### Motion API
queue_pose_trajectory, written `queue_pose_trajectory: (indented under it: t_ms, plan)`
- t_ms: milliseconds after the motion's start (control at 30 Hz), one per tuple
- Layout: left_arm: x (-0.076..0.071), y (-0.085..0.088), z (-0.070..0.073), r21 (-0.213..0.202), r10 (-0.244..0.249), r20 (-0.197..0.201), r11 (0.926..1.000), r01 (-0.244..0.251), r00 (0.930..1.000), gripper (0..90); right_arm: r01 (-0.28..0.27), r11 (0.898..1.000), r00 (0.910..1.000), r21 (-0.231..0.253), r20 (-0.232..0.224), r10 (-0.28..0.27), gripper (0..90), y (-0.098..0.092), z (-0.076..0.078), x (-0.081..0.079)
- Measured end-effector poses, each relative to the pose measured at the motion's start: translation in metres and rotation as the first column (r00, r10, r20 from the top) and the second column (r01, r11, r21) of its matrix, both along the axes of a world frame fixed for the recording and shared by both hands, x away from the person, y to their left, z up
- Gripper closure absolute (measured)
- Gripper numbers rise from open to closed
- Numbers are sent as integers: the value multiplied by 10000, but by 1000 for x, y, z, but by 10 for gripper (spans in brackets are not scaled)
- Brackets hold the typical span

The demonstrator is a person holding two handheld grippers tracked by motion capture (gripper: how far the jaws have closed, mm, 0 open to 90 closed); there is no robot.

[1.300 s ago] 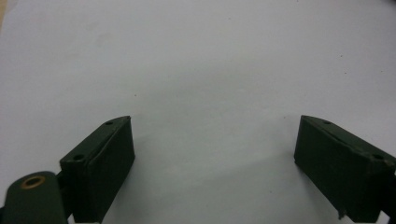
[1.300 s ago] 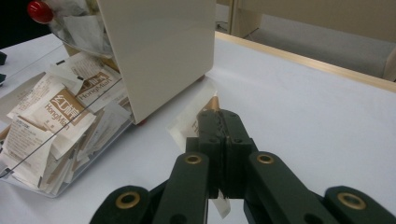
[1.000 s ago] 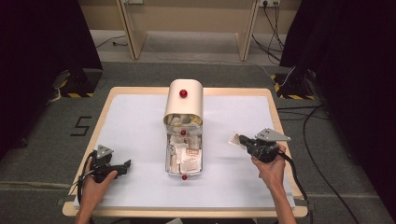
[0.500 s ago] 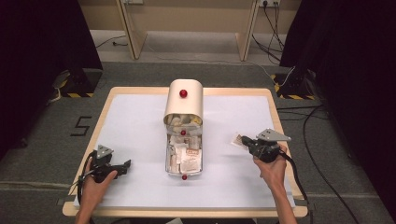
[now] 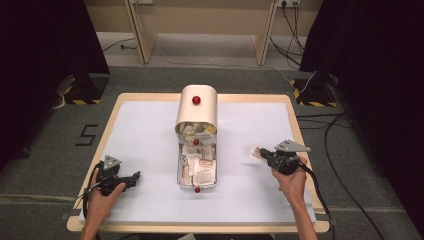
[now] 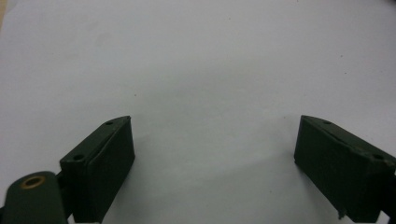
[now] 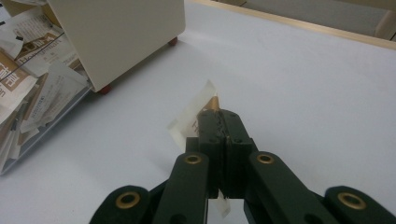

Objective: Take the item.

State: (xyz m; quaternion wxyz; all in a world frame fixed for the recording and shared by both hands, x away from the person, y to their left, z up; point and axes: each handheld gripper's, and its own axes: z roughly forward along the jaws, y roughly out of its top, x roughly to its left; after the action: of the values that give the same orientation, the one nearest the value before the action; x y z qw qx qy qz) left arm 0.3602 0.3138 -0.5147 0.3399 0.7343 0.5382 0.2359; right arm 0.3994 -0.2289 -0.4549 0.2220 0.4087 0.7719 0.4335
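Seen from the high view: two forearms reaching in from the near edge of a white-covered counter (image 5: 150,125); left hand (image 5: 102,197) wrapped around the left gripper (image 5: 131,179) near the front left corner, jaws aimed right toward the middle; right hand (image 5: 290,180) gripping the right gripper (image 5: 261,154) at the right side, jaws aimed left, a small paper packet (image 5: 256,152) at their tip; at the centre, a cream box (image 5: 197,107) with a red knob (image 5: 196,100), its clear drawer (image 5: 197,167) pulled out toward the person and crammed with paper packets; packet in the jaws well apart from the drawer, to its right.

From the left gripper view: jaws spread wide apart over bare white counter (image 6: 201,70), nothing between them; left gripper (image 6: 212,163) held low and roughly level with the surface.

From the right gripper view: right gripper (image 7: 219,133) with jaws pressed together, clamped on the paper packet (image 7: 189,116); packet jutting out up and to the left past the jaw tips, lifted clear of the counter (image 7: 303,84); cream box (image 7: 116,35) on small red feet at upper left, the packet-stuffed drawer (image 7: 28,88) beside it at far left, apart from the held packet.
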Motion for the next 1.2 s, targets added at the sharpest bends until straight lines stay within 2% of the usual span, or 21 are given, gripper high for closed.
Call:
queue_pose_trajectory:
  t_ms: [1200]
  plan:
    - [0, 0, 0, -1, 0, 4, 10000, 0, 10000, 113, -263, 9989, 9980, -395, -577, 240, 888, 9, -19, 6]
